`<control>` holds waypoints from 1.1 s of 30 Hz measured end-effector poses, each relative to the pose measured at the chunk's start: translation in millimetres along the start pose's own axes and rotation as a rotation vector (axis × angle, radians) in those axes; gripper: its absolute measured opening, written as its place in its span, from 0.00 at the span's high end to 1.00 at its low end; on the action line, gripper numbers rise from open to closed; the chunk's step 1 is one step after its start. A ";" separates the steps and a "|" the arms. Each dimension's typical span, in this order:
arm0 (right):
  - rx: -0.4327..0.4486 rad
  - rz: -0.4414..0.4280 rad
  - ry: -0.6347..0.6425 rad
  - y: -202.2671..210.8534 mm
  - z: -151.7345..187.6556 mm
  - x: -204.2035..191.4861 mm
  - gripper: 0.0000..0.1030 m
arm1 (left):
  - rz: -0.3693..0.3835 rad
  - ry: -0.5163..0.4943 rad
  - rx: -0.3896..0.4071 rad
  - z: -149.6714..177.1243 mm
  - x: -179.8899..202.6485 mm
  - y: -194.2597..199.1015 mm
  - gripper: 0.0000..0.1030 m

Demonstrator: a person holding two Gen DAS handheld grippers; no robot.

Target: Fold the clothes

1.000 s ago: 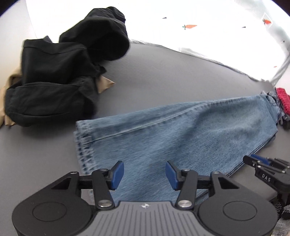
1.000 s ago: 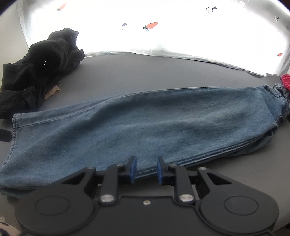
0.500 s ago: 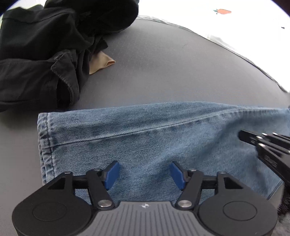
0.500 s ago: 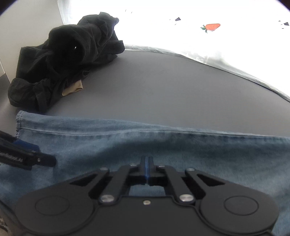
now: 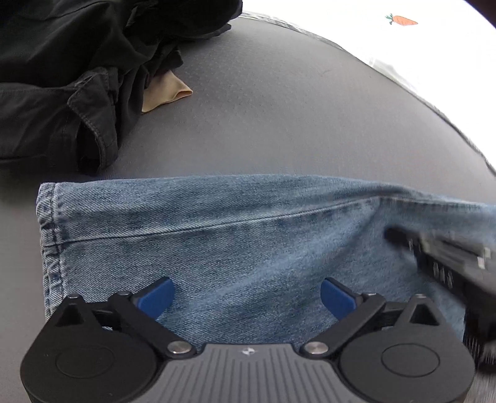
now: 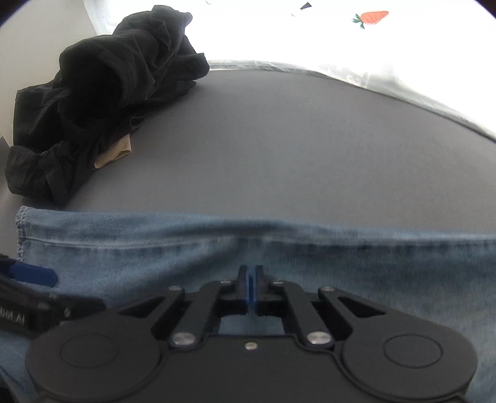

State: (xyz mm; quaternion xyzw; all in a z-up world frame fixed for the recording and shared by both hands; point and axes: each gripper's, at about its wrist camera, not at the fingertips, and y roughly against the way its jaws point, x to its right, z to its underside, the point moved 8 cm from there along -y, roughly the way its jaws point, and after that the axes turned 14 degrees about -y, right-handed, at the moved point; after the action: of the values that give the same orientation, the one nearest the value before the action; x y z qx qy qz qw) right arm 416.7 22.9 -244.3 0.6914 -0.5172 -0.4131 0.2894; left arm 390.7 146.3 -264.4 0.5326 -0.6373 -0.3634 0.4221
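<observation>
Blue jeans (image 5: 217, 241) lie flat across the grey table, hem end at the left; they also show in the right wrist view (image 6: 310, 248). My left gripper (image 5: 246, 297) is open wide, low over the near edge of the leg close to the hem. My right gripper (image 6: 251, 279) is shut, its blue pads pressed together over the denim; whether cloth is pinched between them is hidden. It shows blurred at the right of the left wrist view (image 5: 440, 257). The left gripper's blue fingertip (image 6: 34, 274) shows at the left of the right wrist view.
A pile of black clothes (image 5: 62, 77) with a tan piece (image 5: 164, 96) under it lies at the back left, also in the right wrist view (image 6: 102, 96). A white cloth with carrot prints (image 6: 369, 18) covers the far side beyond the grey table (image 6: 279, 139).
Both grippers have moved left and down toward the hem end of the jeans. The left jaws opened wider. The right jaws, slightly apart a second ago, have closed.
</observation>
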 end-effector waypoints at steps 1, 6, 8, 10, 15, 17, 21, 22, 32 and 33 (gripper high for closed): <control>-0.022 -0.004 -0.024 7.5 10.4 3.5 0.96 | 0.018 0.004 0.006 0.8 -1.7 1.2 0.02; -0.113 0.064 -0.017 49.3 66.4 18.0 0.91 | 0.125 0.068 0.048 4.8 -14.2 9.5 0.03; -0.119 0.082 -0.034 59.3 74.6 20.3 0.89 | 0.152 0.144 0.056 9.6 -25.3 19.0 0.04; -0.133 0.112 -0.049 60.2 78.4 21.1 0.85 | 0.185 0.173 0.081 15.1 -34.2 35.4 0.04; -0.092 0.155 -0.092 60.4 81.1 19.3 0.84 | -0.006 0.128 0.114 53.4 -70.1 79.1 0.03; -0.079 0.151 -0.127 58.5 80.8 19.8 0.83 | -0.088 0.166 0.119 72.1 -90.1 88.7 0.03; -0.073 0.135 -0.172 55.2 79.0 21.6 0.83 | 0.025 0.303 0.116 95.3 -110.0 86.1 0.03; -0.073 0.131 -0.180 54.6 78.5 22.1 0.83 | 0.044 0.317 0.101 100.5 -111.0 83.5 0.03; -0.060 0.179 -0.134 54.8 80.7 17.4 0.82 | 0.184 0.356 0.073 124.2 -92.9 66.4 0.14; -0.052 0.177 -0.137 55.2 81.3 17.9 0.82 | 0.172 0.379 0.087 125.7 -94.3 68.0 0.28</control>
State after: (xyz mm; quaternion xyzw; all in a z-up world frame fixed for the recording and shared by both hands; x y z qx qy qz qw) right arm 321.9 -8.4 -243.4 0.6056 -0.5839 -0.4455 0.3064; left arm 256.4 252.4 -264.3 0.5530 -0.6046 -0.1914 0.5404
